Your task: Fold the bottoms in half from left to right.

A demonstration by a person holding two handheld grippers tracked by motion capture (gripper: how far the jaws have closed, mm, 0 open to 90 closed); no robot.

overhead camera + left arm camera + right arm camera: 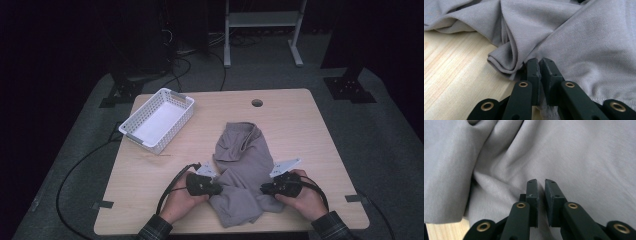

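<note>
Claws on grey cloth, one grip doubtful.
Left claw (540,65) is nipped tight on the hem of the grey garment (243,172) at the tabletop's (300,120) near middle; right claw (540,185) stands narrow with a gap, fabric merely under it. Lift now and that side may slip, leaving the garment bunched crooked.

I see a grey knit garment (243,172) crumpled on the table, its waistband opening toward twelve o'clock and its bunched lower folds at six o'clock, near the table's front edge, creased throughout.
</note>
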